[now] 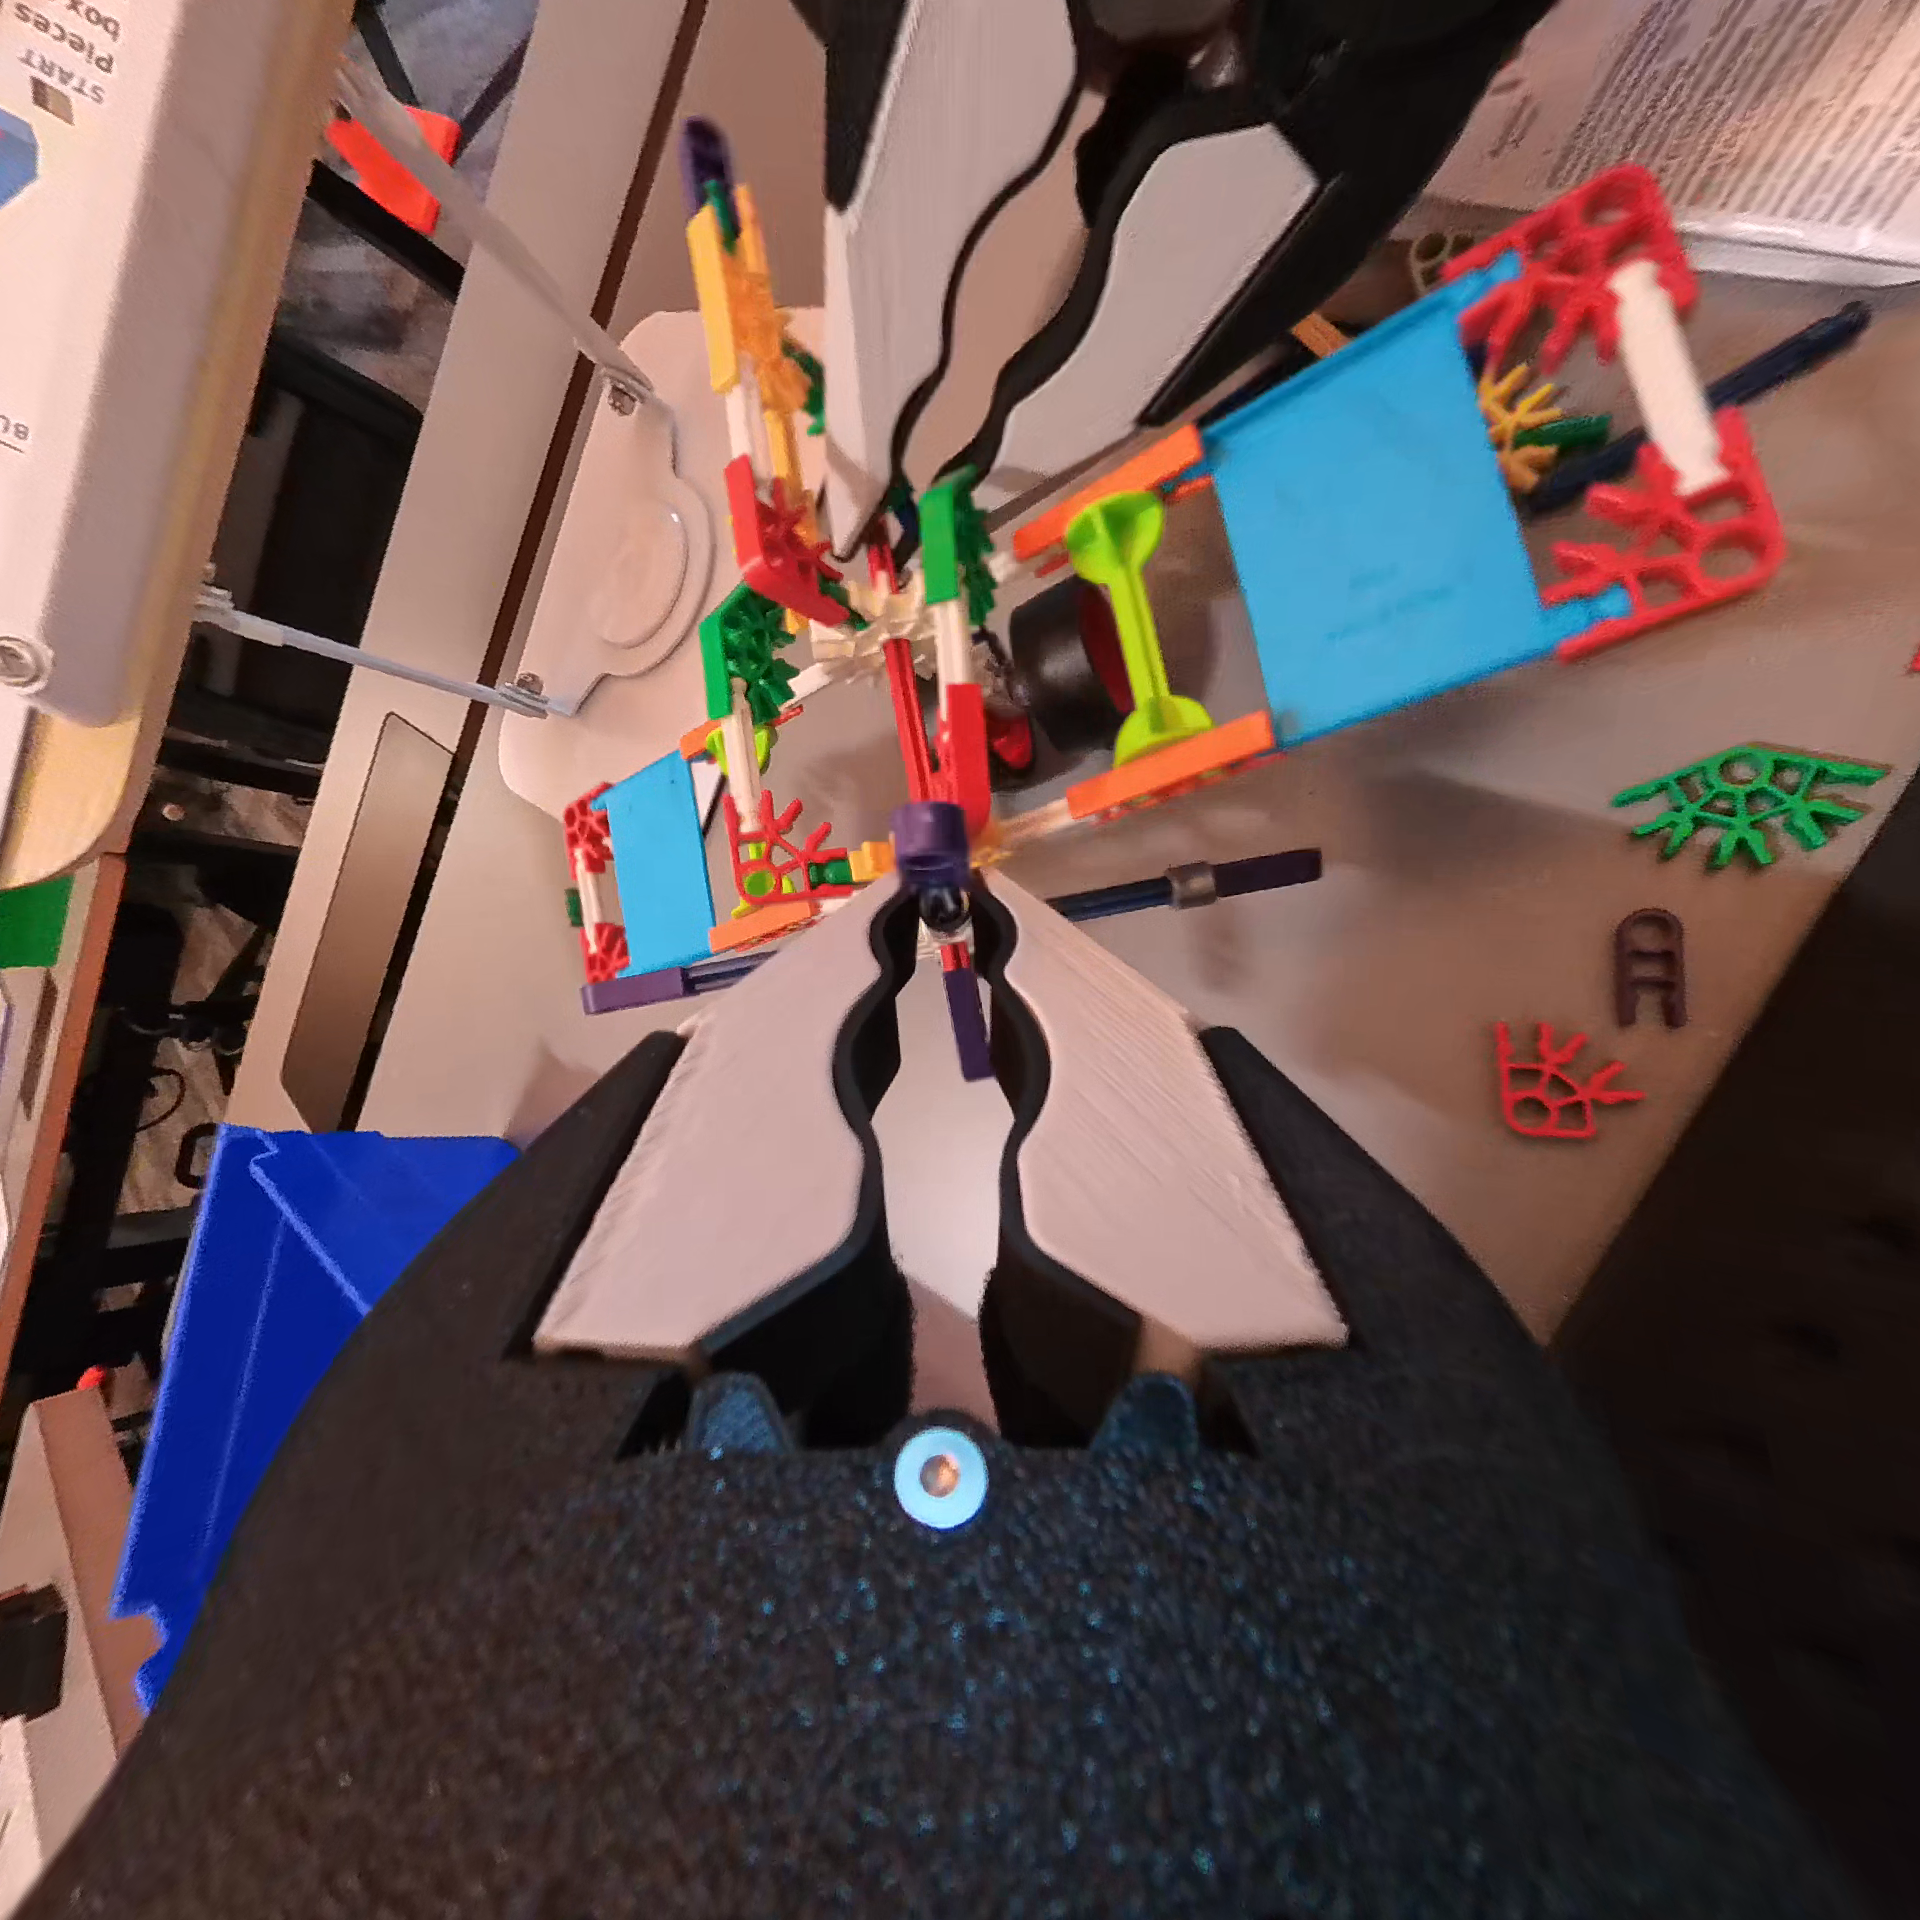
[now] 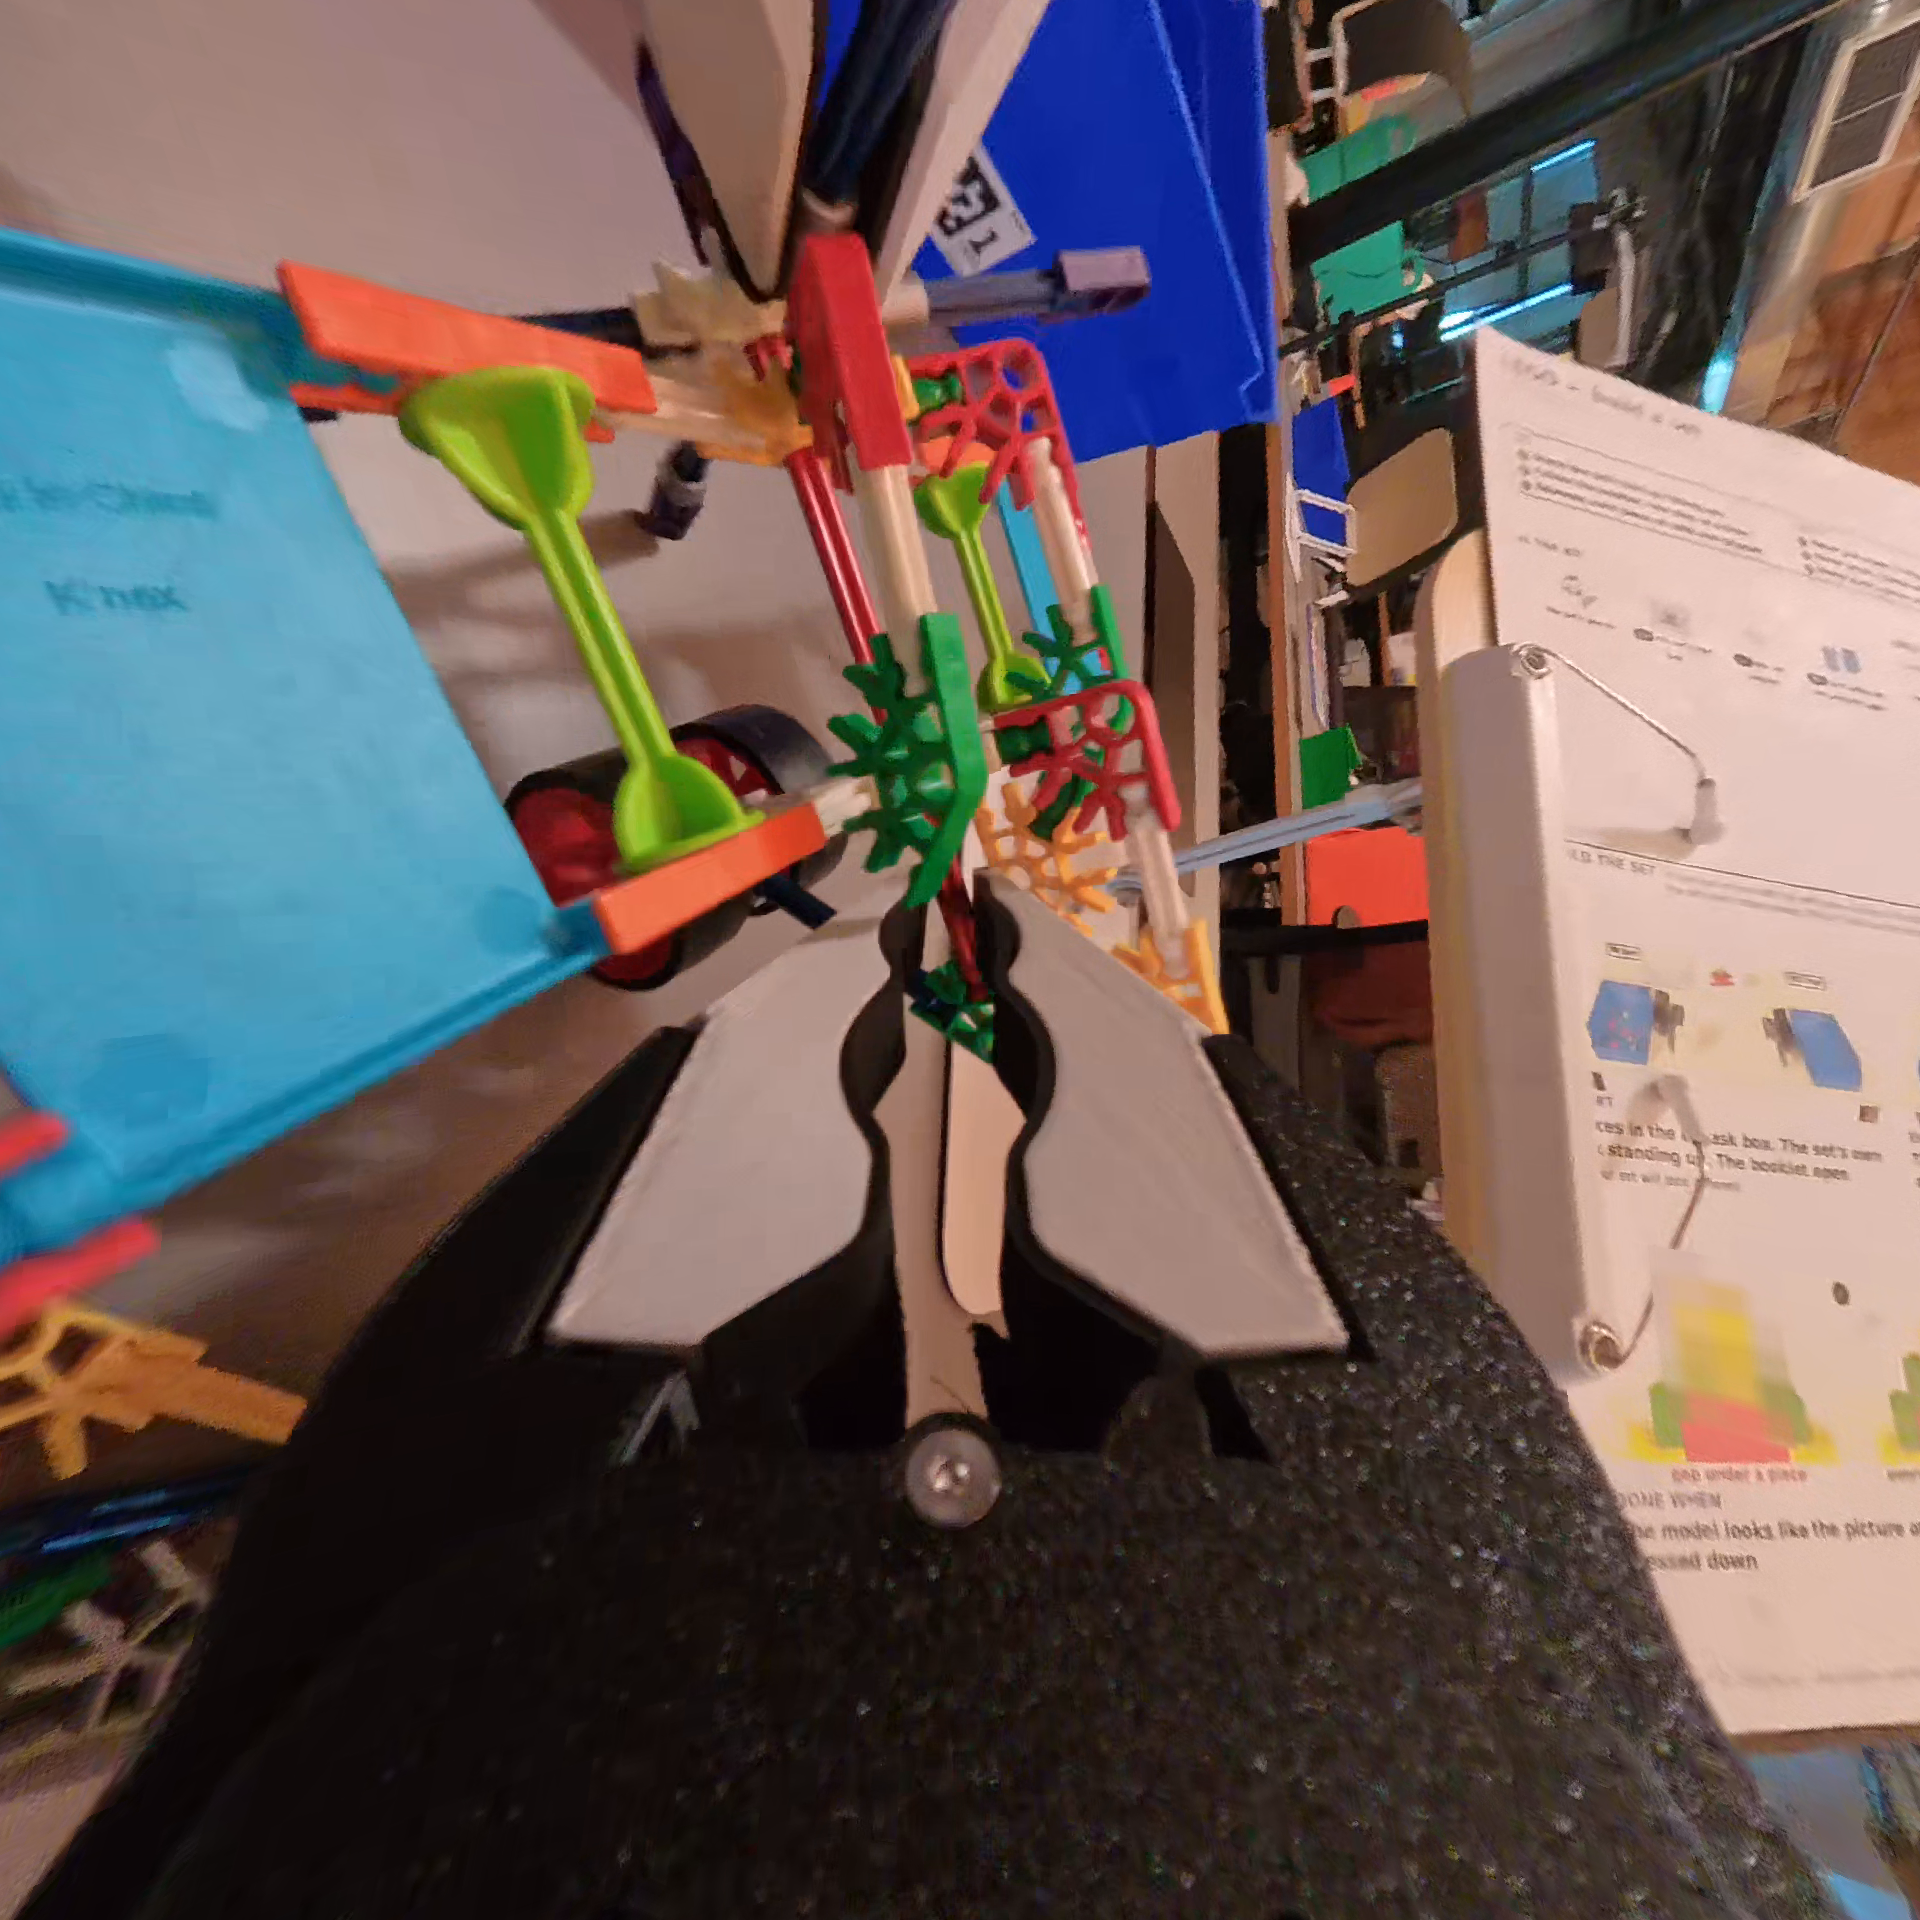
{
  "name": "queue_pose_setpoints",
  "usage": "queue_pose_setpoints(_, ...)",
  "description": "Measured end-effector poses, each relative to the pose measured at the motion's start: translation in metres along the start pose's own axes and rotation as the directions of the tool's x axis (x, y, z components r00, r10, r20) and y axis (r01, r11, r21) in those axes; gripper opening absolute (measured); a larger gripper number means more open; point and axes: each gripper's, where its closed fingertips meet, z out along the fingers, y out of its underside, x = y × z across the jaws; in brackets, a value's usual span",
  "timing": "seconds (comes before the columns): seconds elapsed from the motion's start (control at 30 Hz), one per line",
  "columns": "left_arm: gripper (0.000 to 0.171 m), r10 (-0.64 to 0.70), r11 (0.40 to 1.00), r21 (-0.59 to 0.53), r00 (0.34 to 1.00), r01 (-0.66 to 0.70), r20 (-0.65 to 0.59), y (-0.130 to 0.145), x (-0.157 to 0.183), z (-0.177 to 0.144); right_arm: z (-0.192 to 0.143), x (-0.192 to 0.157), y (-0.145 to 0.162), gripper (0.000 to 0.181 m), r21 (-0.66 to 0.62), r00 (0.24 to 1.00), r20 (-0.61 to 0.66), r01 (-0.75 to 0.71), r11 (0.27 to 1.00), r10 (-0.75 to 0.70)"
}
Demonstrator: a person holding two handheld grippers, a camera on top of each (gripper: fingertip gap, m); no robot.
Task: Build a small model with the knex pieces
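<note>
L gripper (image 1: 943, 914) fingers clamped on toy model's (image 1: 914, 665) purple end | R gripper (image 2: 951, 935) fingers clamped on its red rod (image 2: 961, 935)

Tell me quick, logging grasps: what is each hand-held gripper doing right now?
Left hand-held gripper: closed on the toy model, at its purple end.
Right hand-held gripper: closed on the same model's red rod.

lab workbench; blue parts bin (image 1: 312, 1278); clipped instruction sheet (image 2: 1714, 935); shelving behind
</note>
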Motion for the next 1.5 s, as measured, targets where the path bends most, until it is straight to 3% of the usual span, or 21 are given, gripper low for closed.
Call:
queue_pose_setpoints(0.27, 0.010, 0.017, 1.000, -0.008, 1.000, -0.017, -0.014, 0.004, -0.005, -0.007, 0.000, 0.004, 0.008, 0.009, 0.041, 0.997, -0.018, -0.069, 0.997, 0.070)
queue_pose_setpoints(0.37, 0.030, -0.027, 1.000, 0.008, 0.999, 0.027, -0.028, 0.012, -0.005, -0.011, 0.000, 0.005, 0.014, 0.009, 0.042, 0.994, -0.010, -0.111, 0.993, 0.112)
queue_pose_setpoints(0.5, 0.037, -0.097, 0.995, 0.041, 0.995, 0.096, 0.026, 0.020, -0.010, -0.011, -0.001, 0.005, 0.018, 0.008, 0.047, 0.988, 0.001, -0.154, 0.987, 0.154)
queue_pose_setpoints(0.63, 0.040, -0.050, 0.999, 0.012, 0.997, 0.050, 0.065, 0.019, -0.003, 0.003, -0.001, 0.004, 0.016, 0.008, 0.054, 0.988, 0.004, -0.157, 0.986, 0.157)
queue_pose_setpoints(0.83, 0.044, -0.205, 0.975, 0.084, 0.979, 0.206, -0.020, 0.008, 0.001, 0.017, -0.002, 0.003, 0.013, 0.009, 0.056, 0.987, 0.012, -0.161, 0.985, 0.161)
queue_pose_setpoints(1.17, 0.024, -0.322, 0.932, 0.159, 0.945, 0.326, -0.052, 0.006, -0.002, 0.027, -0.001, 0.003, 0.015, 0.009, 0.071, 0.978, 0.033, -0.210, 0.975, 0.208)
queue_pose_setpoints(1.5, 0.023, -0.326, 0.925, 0.177, 0.941, 0.337, -0.089, 0.002, -0.002, 0.022, -0.002, 0.002, 0.018, 0.009, 0.078, 0.967, 0.065, -0.249, 0.965, 0.245)
